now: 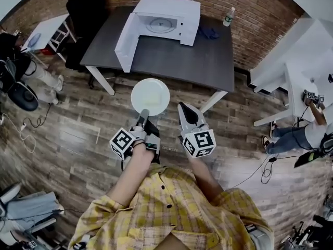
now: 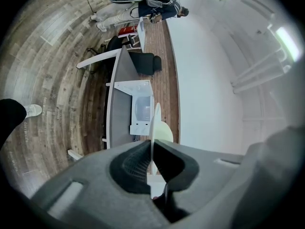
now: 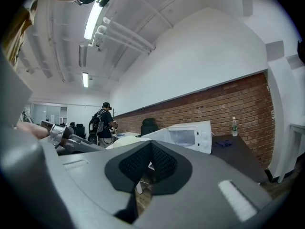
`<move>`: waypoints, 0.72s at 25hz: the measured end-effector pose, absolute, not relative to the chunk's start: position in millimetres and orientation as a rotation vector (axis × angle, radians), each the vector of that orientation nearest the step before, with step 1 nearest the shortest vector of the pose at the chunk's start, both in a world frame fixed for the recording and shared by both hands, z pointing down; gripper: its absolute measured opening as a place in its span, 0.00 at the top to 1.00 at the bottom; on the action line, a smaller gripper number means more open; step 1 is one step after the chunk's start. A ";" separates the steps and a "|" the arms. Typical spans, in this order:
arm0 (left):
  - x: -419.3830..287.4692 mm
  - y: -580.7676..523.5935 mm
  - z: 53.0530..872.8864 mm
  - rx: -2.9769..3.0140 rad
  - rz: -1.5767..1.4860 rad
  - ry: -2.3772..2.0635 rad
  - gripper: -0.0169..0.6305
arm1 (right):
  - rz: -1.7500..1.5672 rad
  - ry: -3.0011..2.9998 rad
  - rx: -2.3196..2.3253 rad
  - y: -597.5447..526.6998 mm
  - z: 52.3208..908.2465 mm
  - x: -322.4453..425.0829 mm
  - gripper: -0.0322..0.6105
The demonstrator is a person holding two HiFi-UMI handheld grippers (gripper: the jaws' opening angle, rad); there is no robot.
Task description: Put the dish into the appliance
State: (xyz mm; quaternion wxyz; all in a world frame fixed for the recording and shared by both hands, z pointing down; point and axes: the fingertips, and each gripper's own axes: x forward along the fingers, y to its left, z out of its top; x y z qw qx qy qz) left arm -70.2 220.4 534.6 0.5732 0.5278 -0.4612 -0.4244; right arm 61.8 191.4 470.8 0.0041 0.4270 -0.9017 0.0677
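A round white dish (image 1: 150, 96) hangs level above the wooden floor, in front of the dark table (image 1: 208, 61). My left gripper (image 1: 142, 114) is shut on its near rim; in the left gripper view the dish (image 2: 154, 123) shows edge-on, pinched between the pads. The white microwave (image 1: 167, 19) stands on the far side of the table with its door (image 1: 125, 41) swung open to the left and its cavity showing. My right gripper (image 1: 185, 111) is beside the dish on its right, shut and holding nothing (image 3: 150, 146). The microwave (image 3: 188, 135) also shows ahead in the right gripper view.
A water bottle (image 1: 228, 17) and a dark blue cloth (image 1: 208, 33) lie on the table right of the microwave. A black chair (image 1: 86, 14) stands at the table's left end. White desks (image 1: 296, 61) stand to the right, and people are at both sides of the room.
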 end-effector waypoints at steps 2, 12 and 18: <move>-75.2 197.9 533.4 1.237 -0.996 -1.074 0.96 | 0.210 -2.823 1.342 170.0 468.6 56.4 0.94; -94.1 93.5 524.4 1.253 -0.952 -1.038 0.96 | 0.207 -2.804 1.424 68.9 448.5 39.3 0.94; -104.2 42.5 519.8 1.264 -0.919 -1.017 0.96 | 0.222 -2.774 1.473 20.2 444.6 28.8 0.94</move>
